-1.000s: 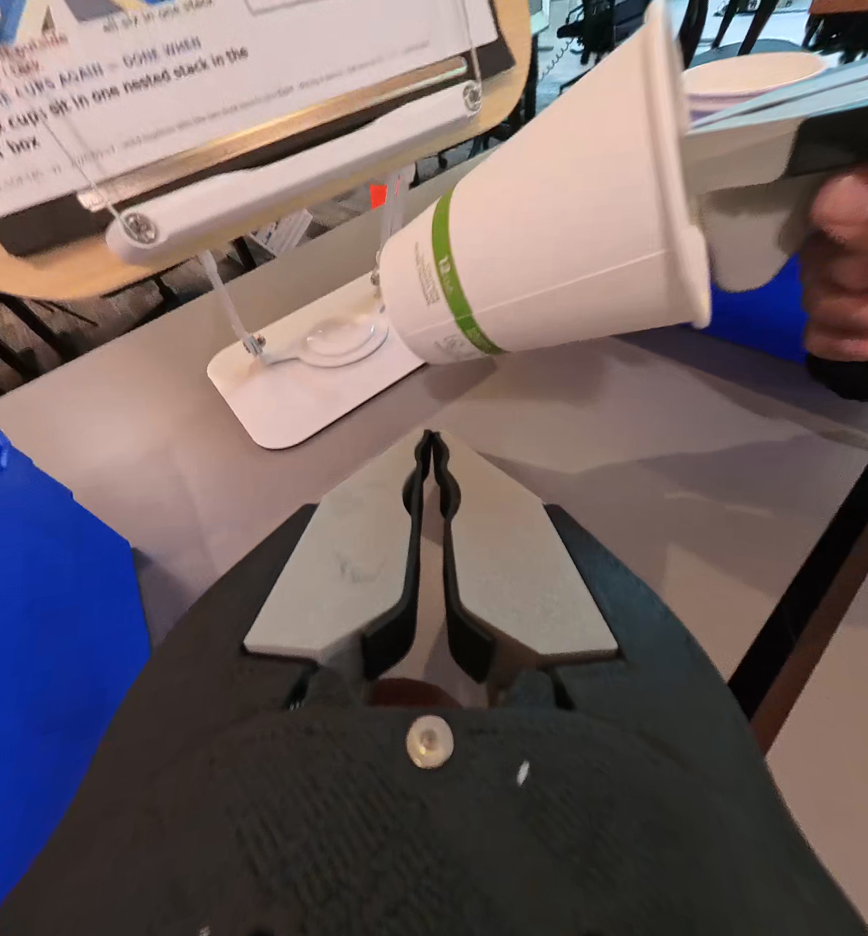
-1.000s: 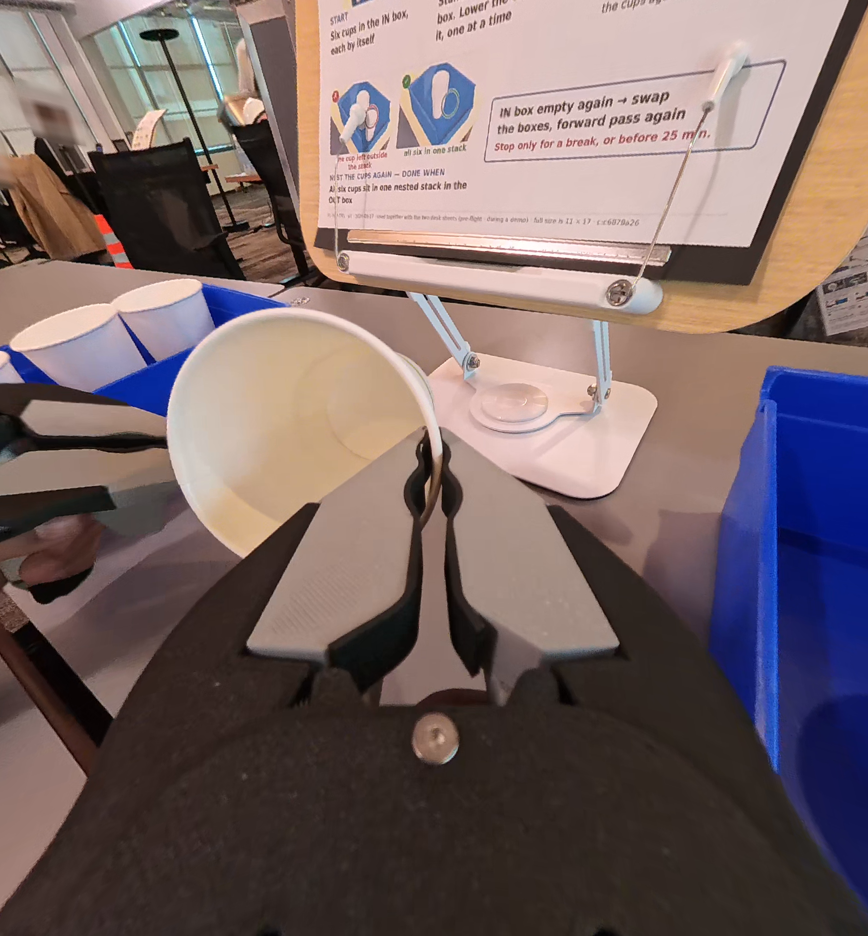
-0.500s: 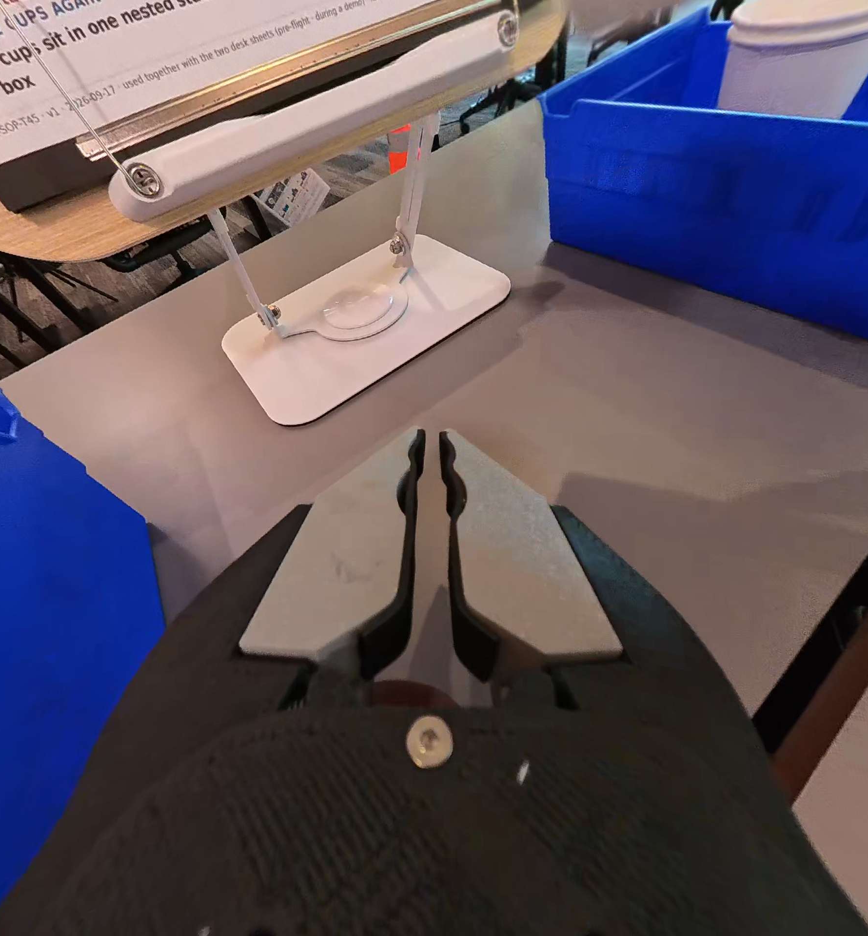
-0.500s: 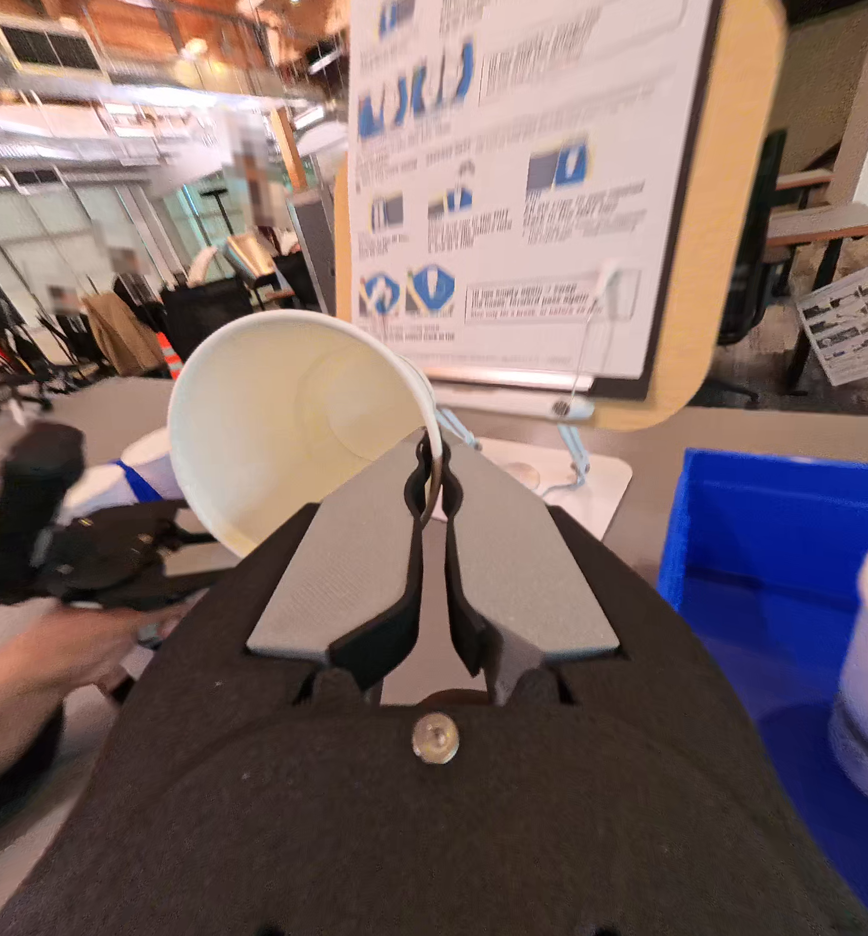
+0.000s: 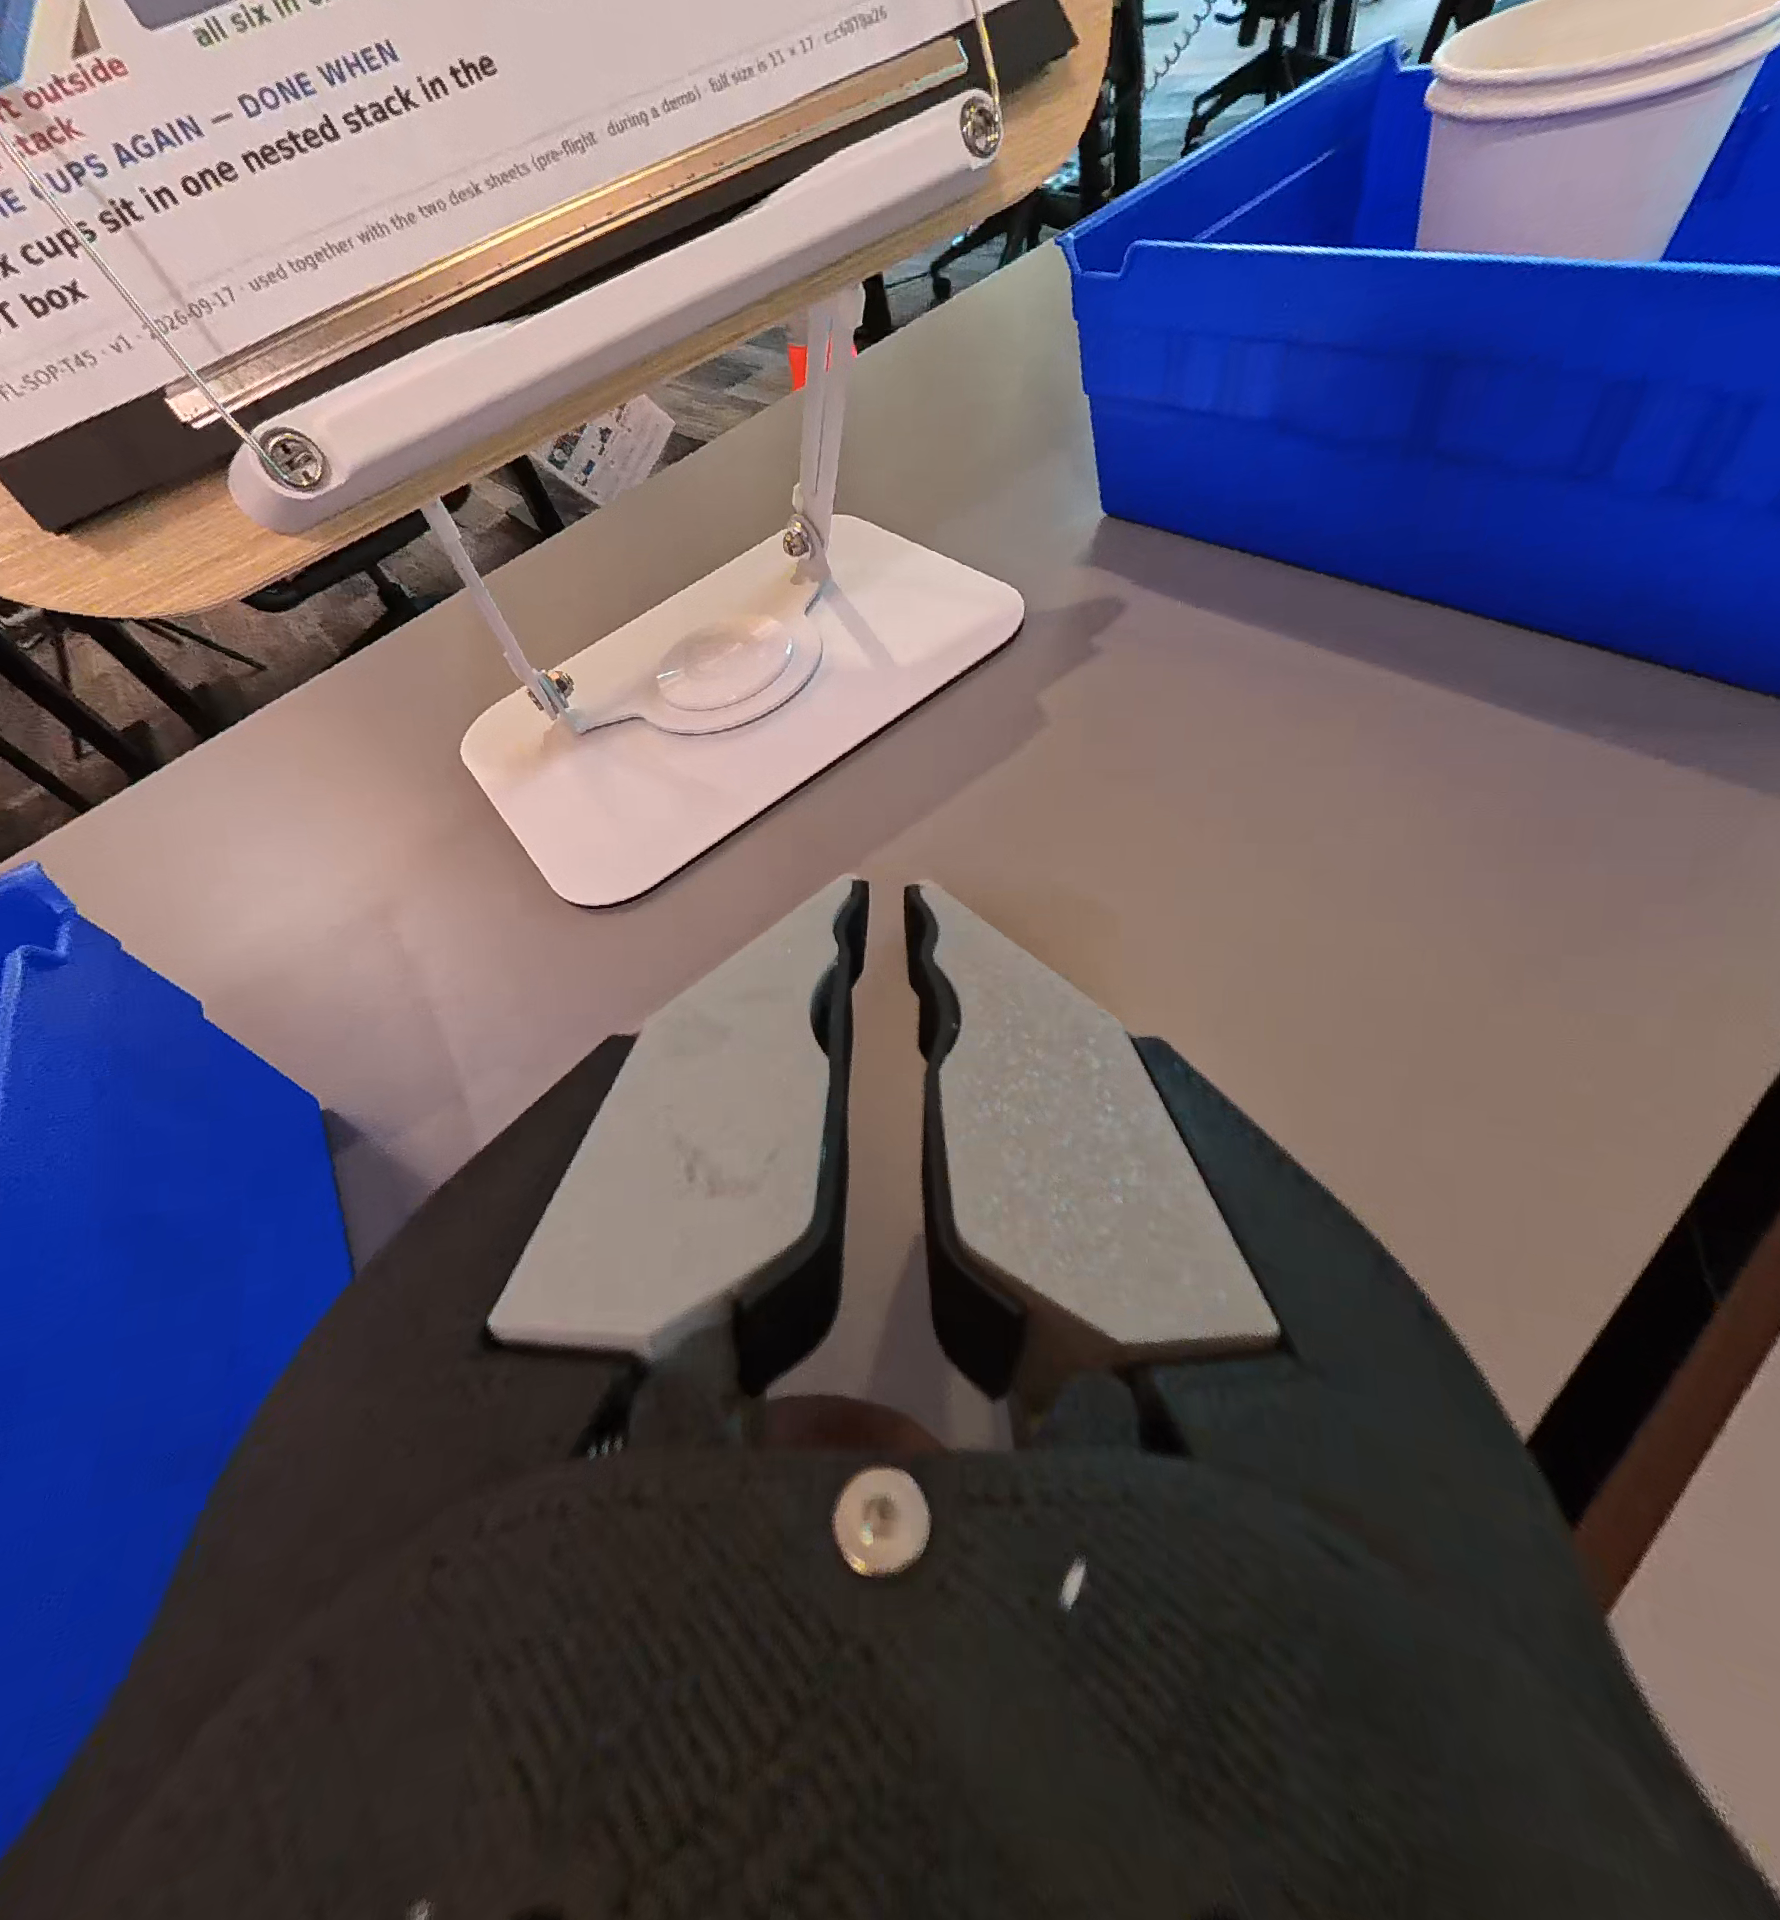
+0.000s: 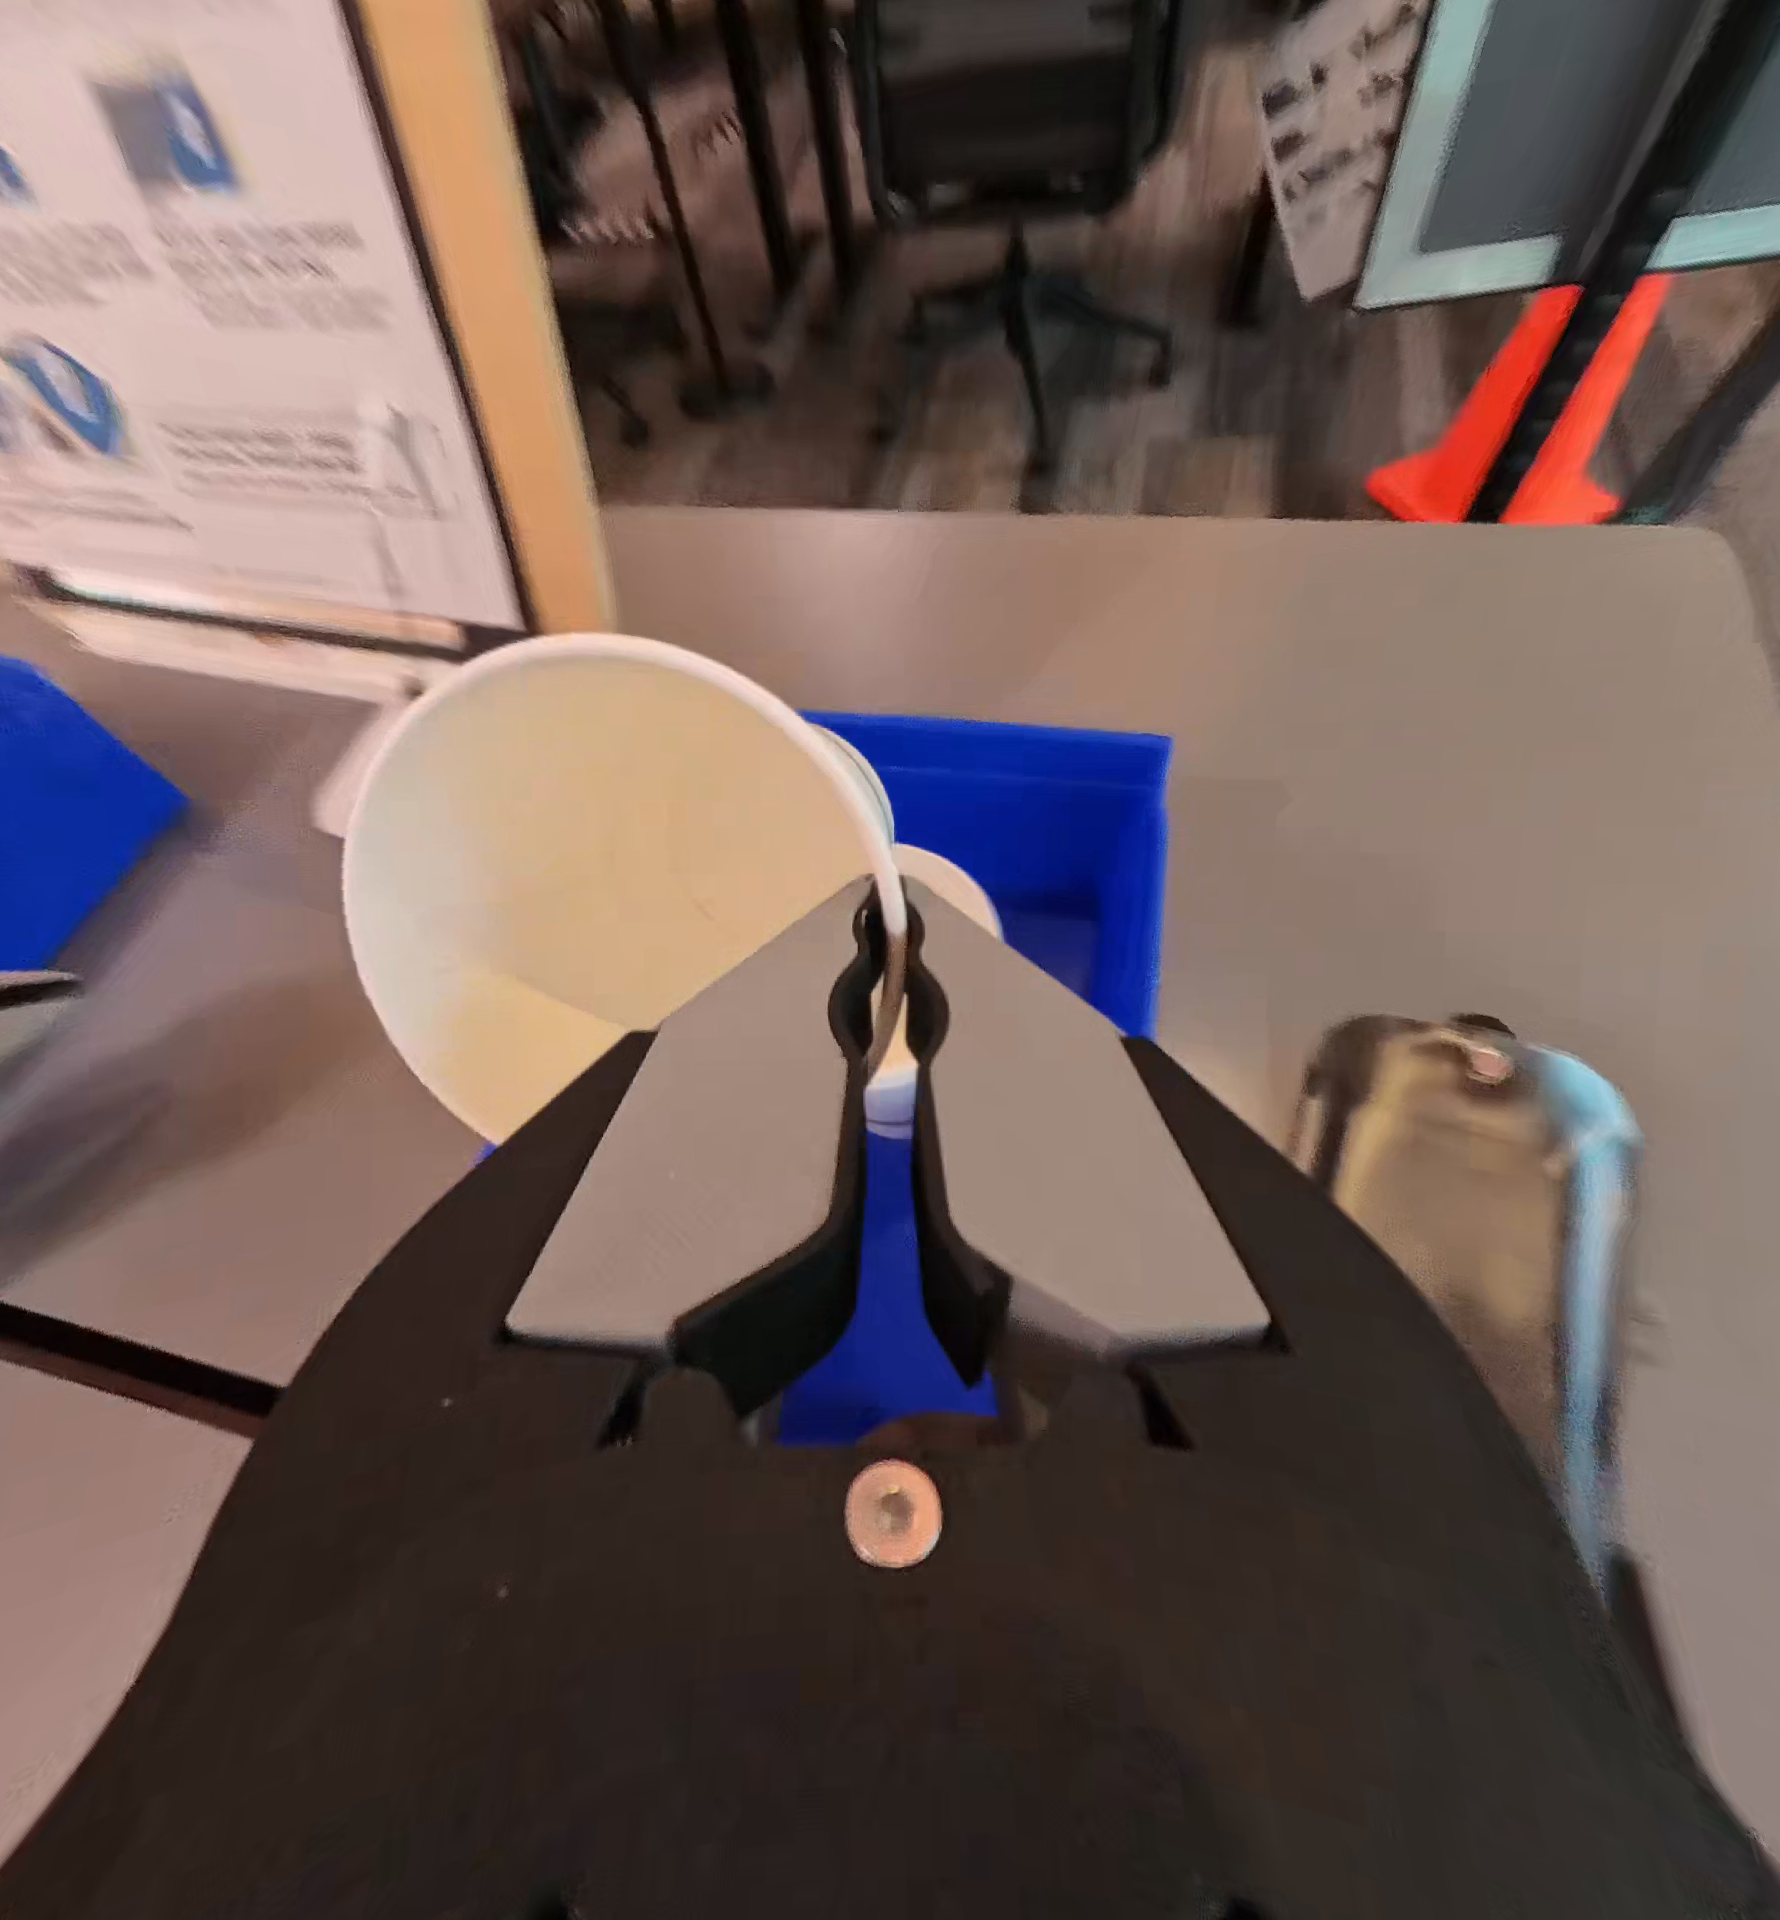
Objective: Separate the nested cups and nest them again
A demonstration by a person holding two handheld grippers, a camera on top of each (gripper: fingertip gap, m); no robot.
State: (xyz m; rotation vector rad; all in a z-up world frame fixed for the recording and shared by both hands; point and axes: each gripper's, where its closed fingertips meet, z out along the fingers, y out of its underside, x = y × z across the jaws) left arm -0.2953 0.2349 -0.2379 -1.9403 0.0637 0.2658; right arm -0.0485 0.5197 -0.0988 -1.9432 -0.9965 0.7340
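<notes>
The right tool [image 6: 888, 920] pinches the rim of a white paper cup [image 6: 595, 862], which hangs tilted on its side with its open mouth facing the camera, above the near end of a blue bin [image 6: 1052, 821] on the grey table [image 6: 1385, 727]. Another white cup [image 6: 953, 883] stands in that bin, mostly hidden behind the held cup and the tool. The left tool [image 5: 886, 904] holds nothing, its jaws a narrow slit apart, hovering over bare table. Ahead of it stands a white stand [image 5: 751, 717] carrying an instruction sheet [image 5: 242, 156]. To its right a blue bin [image 5: 1437, 405] holds an upright white cup [image 5: 1582, 135]; another blue bin [image 5: 86, 1195] sits at the left.
</notes>
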